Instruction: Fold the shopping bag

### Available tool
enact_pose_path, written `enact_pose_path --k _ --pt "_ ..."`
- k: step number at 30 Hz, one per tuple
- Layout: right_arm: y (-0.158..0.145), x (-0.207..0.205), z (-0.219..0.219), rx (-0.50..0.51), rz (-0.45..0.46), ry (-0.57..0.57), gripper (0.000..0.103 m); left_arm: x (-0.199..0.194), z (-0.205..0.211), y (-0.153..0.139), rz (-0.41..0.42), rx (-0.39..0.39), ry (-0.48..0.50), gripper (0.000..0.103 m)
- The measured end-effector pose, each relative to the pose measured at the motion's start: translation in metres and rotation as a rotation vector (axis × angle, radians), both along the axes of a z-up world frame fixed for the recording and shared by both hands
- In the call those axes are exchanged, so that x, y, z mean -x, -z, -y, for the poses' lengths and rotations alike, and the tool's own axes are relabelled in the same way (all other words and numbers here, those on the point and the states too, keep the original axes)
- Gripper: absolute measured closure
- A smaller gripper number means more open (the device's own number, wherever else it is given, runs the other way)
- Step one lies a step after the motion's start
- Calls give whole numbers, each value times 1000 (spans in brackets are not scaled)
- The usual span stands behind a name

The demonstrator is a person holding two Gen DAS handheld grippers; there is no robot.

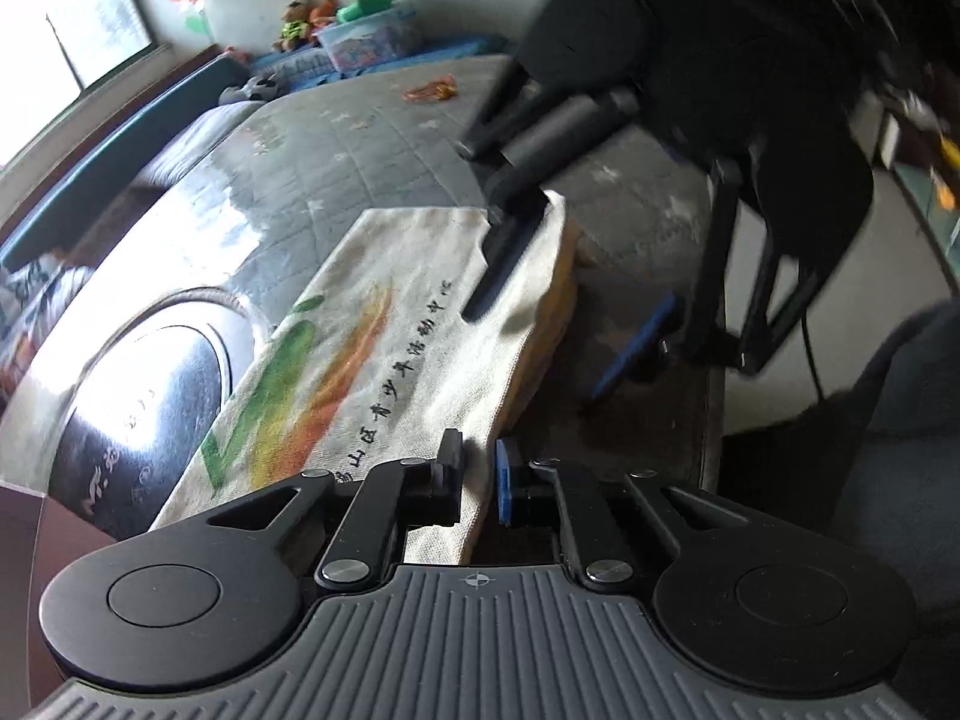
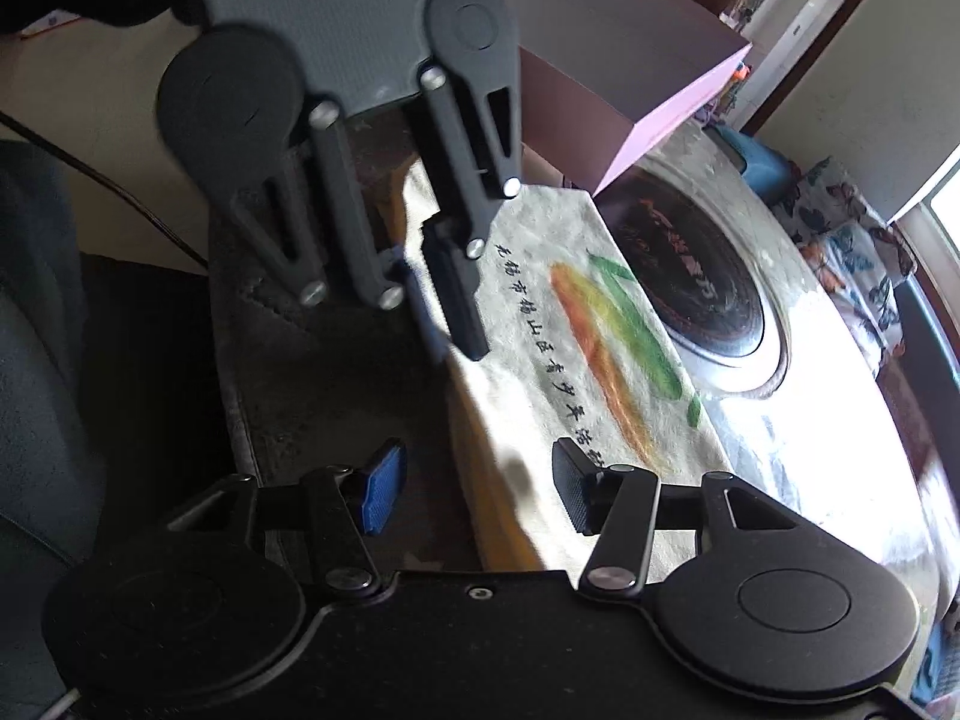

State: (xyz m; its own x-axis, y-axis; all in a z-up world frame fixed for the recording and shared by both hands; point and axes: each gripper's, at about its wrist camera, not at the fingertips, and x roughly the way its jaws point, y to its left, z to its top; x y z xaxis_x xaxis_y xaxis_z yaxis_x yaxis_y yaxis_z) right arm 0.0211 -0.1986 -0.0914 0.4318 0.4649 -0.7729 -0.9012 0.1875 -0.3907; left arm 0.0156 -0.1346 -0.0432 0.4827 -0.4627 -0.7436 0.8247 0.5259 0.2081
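Left wrist view: the shopping bag (image 1: 372,348), cream canvas with a green-and-orange print and a line of dark characters, lies flat on the table (image 1: 372,138), a round table under a quilted grey cover. The left gripper (image 1: 479,483) is pinched on the bag's near edge; its black and blue pads stand close together with a fold of canvas between them. At the far end of the bag, one black finger of the right gripper (image 1: 510,252) rests on the cloth, while its blue finger hangs beyond the bag's edge, over the table rim.

Right wrist view: the right gripper (image 2: 477,495) has its jaws wide apart, straddling the bag's (image 2: 576,324) near edge without gripping it. Opposite, the left gripper (image 2: 435,306) is clamped on the far edge. A pink box (image 2: 630,84) stands behind the bag.
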Motion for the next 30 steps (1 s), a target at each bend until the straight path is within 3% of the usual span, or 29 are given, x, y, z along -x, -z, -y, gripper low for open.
enact_pose_path --k 8,10,16,19,23,28,30 --pt "9 -1 -11 -6 91 -4 46 0 -8 -11 -17 47 -15 96" --pt "10 -4 -14 -7 95 8 53 2 -12 -14 -28 72 -26 96" --pt "5 -15 -13 -39 7 48 74 11 -21 -12 -37 75 -12 92" --pt "0 -21 -10 -65 -51 78 77 19 -25 -9 -22 63 9 89" --pt "-9 -34 -6 -105 -138 127 77 28 -23 -9 32 36 35 66" --pt "-19 -46 -1 -140 -219 166 78 32 -8 4 118 -71 62 65" --pt "-20 -50 1 -146 -241 178 78 31 -3 10 147 -106 64 69"
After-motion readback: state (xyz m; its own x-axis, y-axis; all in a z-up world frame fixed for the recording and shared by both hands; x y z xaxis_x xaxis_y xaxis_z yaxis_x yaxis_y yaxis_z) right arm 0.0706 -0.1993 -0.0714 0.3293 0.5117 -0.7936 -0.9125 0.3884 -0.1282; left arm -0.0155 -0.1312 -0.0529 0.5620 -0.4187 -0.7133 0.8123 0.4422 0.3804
